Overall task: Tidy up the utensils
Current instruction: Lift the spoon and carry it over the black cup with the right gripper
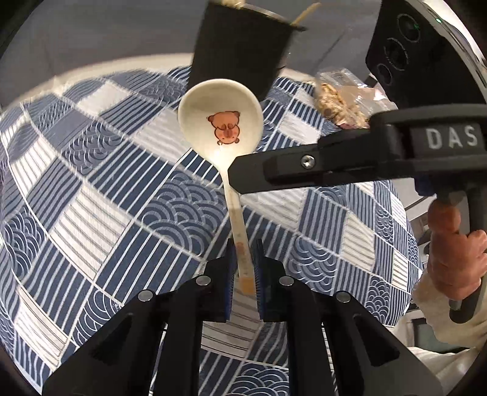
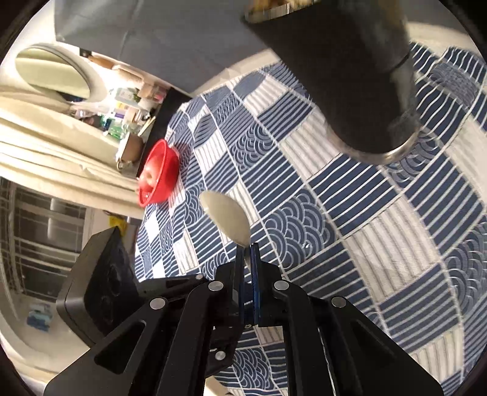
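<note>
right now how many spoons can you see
1, seen from both sides: the white ceramic spoon with a bear print, gripped at both ends by the left gripper and right gripper. More utensils may be hidden in the black holder.

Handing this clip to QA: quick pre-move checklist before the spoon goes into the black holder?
1. Left hand-held gripper around the end of the spoon handle; contact: cannot tell.
2. Right hand-held gripper shut on the handle near the bowl: ok.
3. Spoon lifted off the tablecloth: ok.
4. Black holder upright, ahead of the spoon: ok.
5. Free room inside the holder, wooden sticks already poking out: cannot tell.
6. Both views blurred, so exact alignment: cannot tell.
</note>
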